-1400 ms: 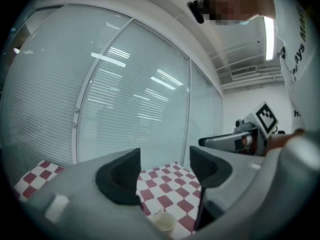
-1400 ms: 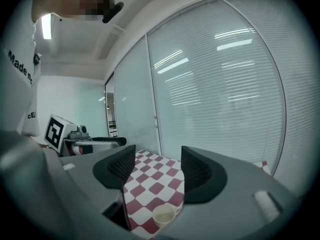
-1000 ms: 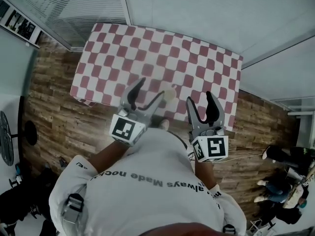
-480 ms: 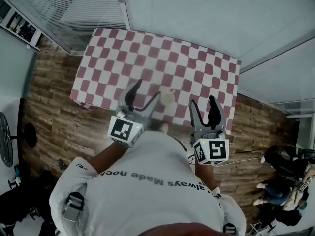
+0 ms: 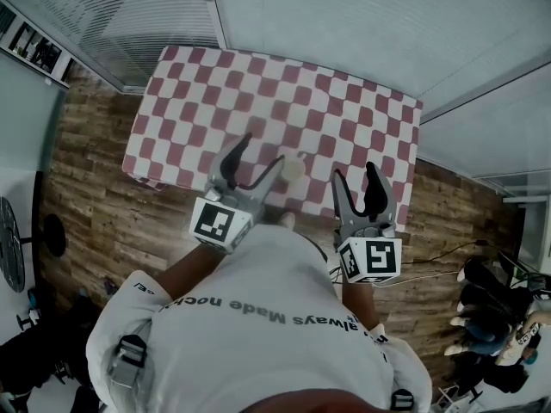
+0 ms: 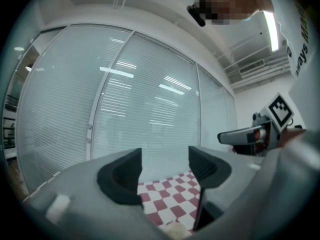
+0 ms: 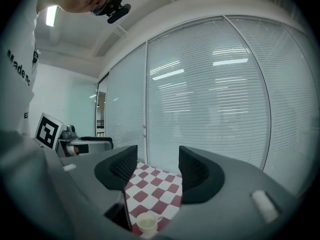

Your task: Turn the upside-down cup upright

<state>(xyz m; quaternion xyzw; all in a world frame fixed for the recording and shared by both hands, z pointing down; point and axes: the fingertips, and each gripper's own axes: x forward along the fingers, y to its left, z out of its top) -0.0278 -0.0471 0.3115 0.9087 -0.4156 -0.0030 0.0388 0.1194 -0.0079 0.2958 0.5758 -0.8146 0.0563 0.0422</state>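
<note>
- My left tool (image 5: 261,151) is open wide, and nothing is between its jaws.
- My right tool (image 5: 355,175) is open too, but not as wide, and it holds nothing.
- Both tools hang over the near edge of the desk (image 5: 344,101), side by side and apart.
- A red and white checked cloth (image 5: 198,84) covers the desk.
- The small pale cup (image 5: 294,169) stands on the cloth near that edge, between the two tools and closer to the left one.
- In both tool views the cup sits lower than the jaws.
- From the right tool view, its open top faces up.
</note>
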